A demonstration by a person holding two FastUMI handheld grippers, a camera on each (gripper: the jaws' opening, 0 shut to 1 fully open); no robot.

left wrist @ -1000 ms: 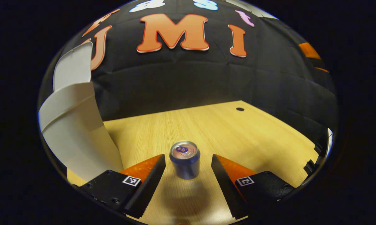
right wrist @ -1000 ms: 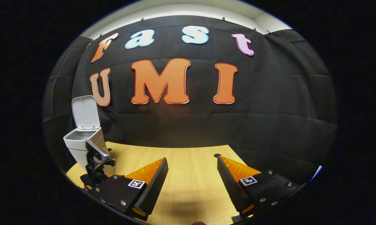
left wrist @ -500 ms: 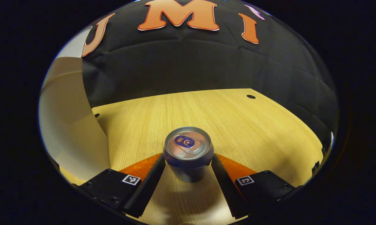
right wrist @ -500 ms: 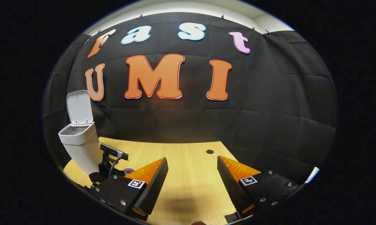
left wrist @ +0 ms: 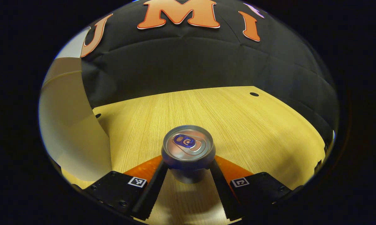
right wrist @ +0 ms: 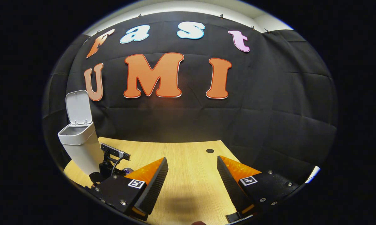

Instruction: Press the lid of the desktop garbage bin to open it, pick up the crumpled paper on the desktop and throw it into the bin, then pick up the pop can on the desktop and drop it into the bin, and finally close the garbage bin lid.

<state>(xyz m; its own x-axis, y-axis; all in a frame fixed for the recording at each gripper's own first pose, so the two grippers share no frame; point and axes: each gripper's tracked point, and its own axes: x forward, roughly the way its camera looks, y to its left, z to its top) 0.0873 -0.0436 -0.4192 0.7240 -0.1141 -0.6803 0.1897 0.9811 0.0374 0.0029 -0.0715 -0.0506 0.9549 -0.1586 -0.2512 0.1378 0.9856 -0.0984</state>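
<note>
The pop can (left wrist: 188, 143) stands upright on the wooden table (left wrist: 244, 125), its silver top facing me in the left gripper view. My left gripper (left wrist: 188, 164) is shut on it, a finger pressed against each side below the rim. The white garbage bin (left wrist: 72, 131) rises close at the left. In the right gripper view the bin (right wrist: 78, 147) stands at the far left with its lid (right wrist: 78, 107) raised upright. The left gripper (right wrist: 111, 159) sits low beside it, with a bit of the can (right wrist: 127, 170) showing. My right gripper (right wrist: 191, 159) hangs open over bare table, holding nothing.
The black cloth wall runs close behind the table. A small round hole (left wrist: 254, 94) lies in the tabletop near the back right, also visible as the hole (right wrist: 210, 151) in the right gripper view. The table's right edge is near.
The left gripper moved forward and down until the can sat between its fingers, then the fingers closed in on the can. The right gripper shifted only slightly.
</note>
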